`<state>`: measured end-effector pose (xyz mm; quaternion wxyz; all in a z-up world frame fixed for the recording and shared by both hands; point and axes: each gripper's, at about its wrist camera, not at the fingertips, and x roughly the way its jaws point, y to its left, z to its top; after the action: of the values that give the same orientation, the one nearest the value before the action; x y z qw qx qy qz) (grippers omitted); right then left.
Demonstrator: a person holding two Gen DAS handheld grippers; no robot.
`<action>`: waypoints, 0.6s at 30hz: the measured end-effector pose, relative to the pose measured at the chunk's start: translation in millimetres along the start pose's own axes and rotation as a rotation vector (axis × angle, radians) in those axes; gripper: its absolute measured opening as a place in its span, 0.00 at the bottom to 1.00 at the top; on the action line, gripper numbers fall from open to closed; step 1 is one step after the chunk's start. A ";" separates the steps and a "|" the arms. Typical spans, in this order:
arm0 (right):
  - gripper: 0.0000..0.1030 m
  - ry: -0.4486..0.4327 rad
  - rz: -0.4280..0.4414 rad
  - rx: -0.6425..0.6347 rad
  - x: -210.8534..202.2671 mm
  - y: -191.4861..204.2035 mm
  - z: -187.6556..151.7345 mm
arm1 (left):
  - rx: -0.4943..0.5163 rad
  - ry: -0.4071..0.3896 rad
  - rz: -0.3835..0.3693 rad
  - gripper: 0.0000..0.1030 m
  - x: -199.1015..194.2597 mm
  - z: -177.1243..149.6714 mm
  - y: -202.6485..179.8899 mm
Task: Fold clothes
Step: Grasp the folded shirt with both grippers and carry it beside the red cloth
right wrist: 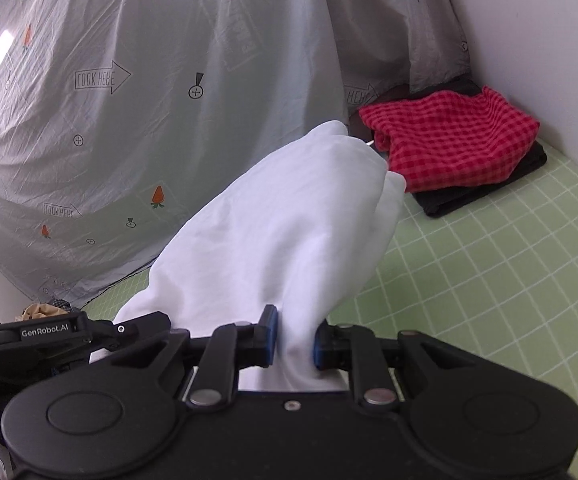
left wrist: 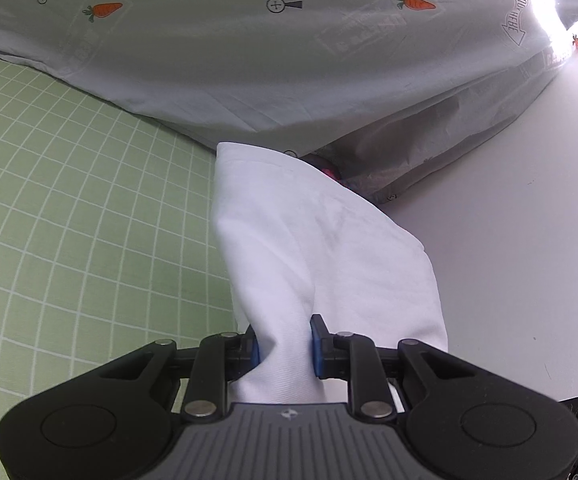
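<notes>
A: Cloth first: where does it lie from each tool?

B: Straight ahead of both. The left tool (left wrist: 285, 346) has its blue pads nipped narrow on a bunch of the white cloth (left wrist: 309, 248), and the cloth runs forward and away from it, hanging above the green sheet (left wrist: 69, 208) of the bed. The right tool (right wrist: 293, 340) pinches the same white cloth (right wrist: 289, 216) the same way, jaws narrow with fabric pressed between them.

A: So 2 grips on 1 garment. Long axis?

B: My reading is that the held edge spans from tool to tool, and the body of the cloth trails forward from that edge. In the right view the left tool's body sits just to the left, close by, so the 2 grips are near each other.

A: Which hand is nearer the pile?

B: The right one. The red check cloth (right wrist: 449, 140) on a black garment (right wrist: 485, 188) lies ahead and to its right, by the wall (right wrist: 549, 40). The carrot-print sheet (right wrist: 149, 100) rises beyond.

A: Then the fold turns on what?

B: Probably on laying the trailing part down on the green sheet while both hold.
</notes>
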<state>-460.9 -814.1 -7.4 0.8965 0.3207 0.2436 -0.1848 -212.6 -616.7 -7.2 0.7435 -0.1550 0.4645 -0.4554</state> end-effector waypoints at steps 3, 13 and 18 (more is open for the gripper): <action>0.17 -0.042 -0.002 -0.026 -14.6 -30.1 39.9 | 0.022 -0.036 -0.025 0.23 26.9 7.9 -47.9; 0.17 -0.251 -0.065 -0.129 -14.0 -101.6 165.3 | 0.117 -0.113 -0.134 0.23 130.0 65.0 -155.0; 0.18 -0.290 -0.110 -0.227 27.0 -124.2 222.7 | 0.123 -0.136 -0.152 0.24 195.4 100.3 -165.9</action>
<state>-428.6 -1057.1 67.9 0.9411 0.1737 0.1483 -0.2491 -187.6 -885.5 46.0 0.7448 -0.1745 0.3710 -0.5265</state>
